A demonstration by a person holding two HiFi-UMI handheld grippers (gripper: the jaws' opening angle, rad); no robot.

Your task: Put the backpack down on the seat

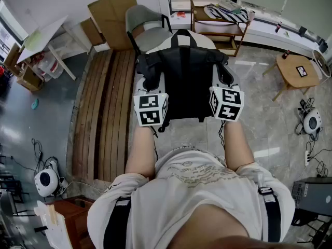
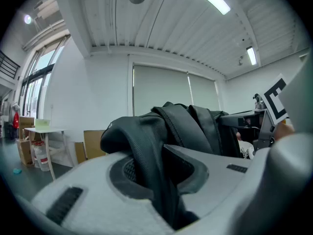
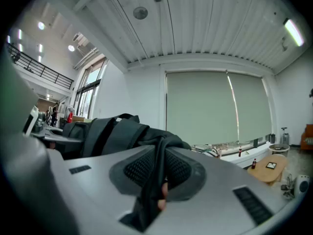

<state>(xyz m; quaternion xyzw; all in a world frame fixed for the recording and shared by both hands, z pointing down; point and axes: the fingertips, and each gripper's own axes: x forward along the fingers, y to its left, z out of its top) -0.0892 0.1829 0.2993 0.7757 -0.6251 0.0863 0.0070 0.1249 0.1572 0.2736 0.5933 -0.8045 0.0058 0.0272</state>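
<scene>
Left gripper (image 2: 159, 182) and right gripper (image 3: 155, 182) each clamped on the backpack (image 1: 181, 79); judged best to lower the 2 sides evenly onto the chair (image 1: 205, 39) before releasing.

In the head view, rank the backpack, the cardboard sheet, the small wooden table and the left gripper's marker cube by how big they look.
1. backpack
2. cardboard sheet
3. small wooden table and marker cube: about alike; the cube sits much nearer the camera, so I won't rank them.
</scene>
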